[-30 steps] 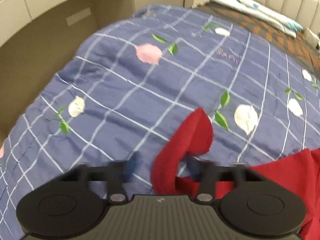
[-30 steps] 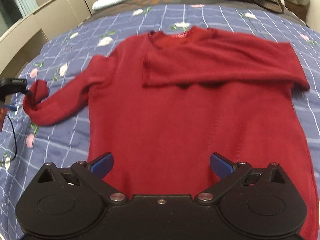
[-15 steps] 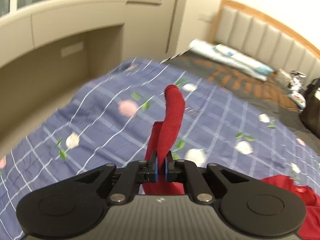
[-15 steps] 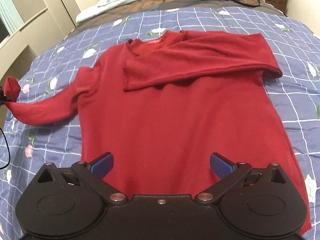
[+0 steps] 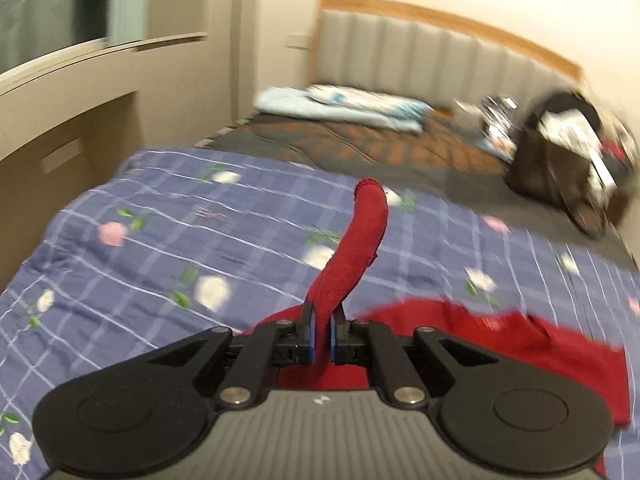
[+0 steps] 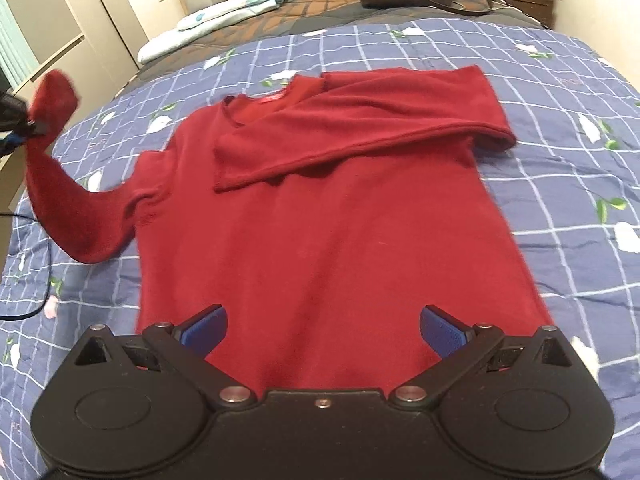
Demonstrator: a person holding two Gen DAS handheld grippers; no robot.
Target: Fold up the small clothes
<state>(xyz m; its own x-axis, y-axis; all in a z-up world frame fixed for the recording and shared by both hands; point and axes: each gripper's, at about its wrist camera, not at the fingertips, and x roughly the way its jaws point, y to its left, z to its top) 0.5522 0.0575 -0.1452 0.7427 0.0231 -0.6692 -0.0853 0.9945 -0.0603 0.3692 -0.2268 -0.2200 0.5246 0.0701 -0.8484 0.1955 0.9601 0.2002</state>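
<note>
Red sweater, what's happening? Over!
Left gripper shut on sleeve, lifted off bed. Right gripper open over sweater. Nothing blocking.

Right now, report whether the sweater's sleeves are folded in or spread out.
One of each. One sleeve lies folded across the chest of the red sweater; the other sleeve is lifted off the quilt, pinched in the left gripper.

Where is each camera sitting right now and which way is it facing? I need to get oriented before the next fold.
Left wrist: sits on the left gripper, facing along the bed toward the headboard; its own fingers show, shut on the red sleeve cuff.
Right wrist: sits on the right gripper, looking down the red sweater from its hem; its own fingers show, open and empty.
Shared: both see the sweater, the blue checked quilt and the dark bag; the lifted cuff and left gripper also appear at the right view's left edge.
</note>
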